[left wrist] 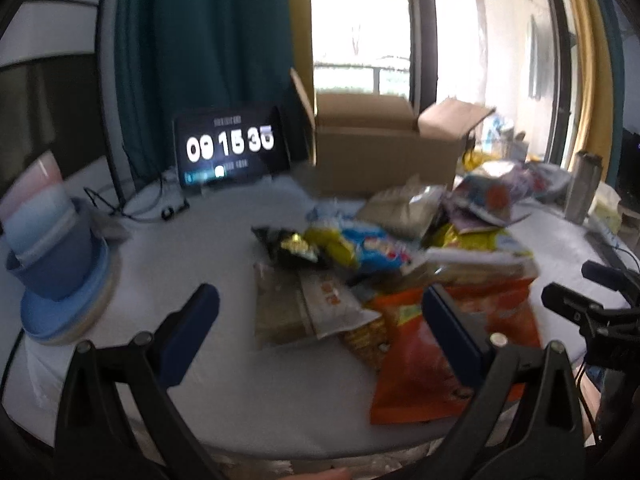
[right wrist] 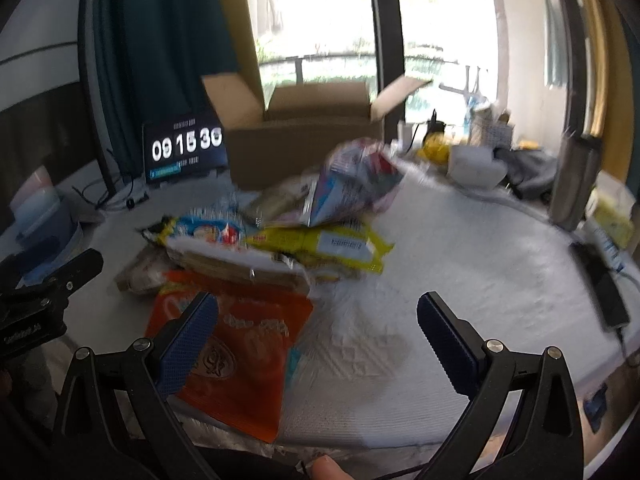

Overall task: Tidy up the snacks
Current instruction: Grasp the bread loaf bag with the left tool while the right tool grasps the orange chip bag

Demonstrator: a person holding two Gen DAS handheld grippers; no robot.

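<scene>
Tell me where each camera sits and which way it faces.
Left wrist: behind the open left gripper, facing the snack pile and cardboard box; its fingers show, right gripper at right edge.
Right wrist: behind the open right gripper, same heading; left gripper at left edge.
Shared: orange bag, box, clock screen.

daylight floods in from the window [left wrist: 360, 20] at upper centre, blown out to white; both views are motion-blurred, with fisheye bending and dark corners.
</scene>
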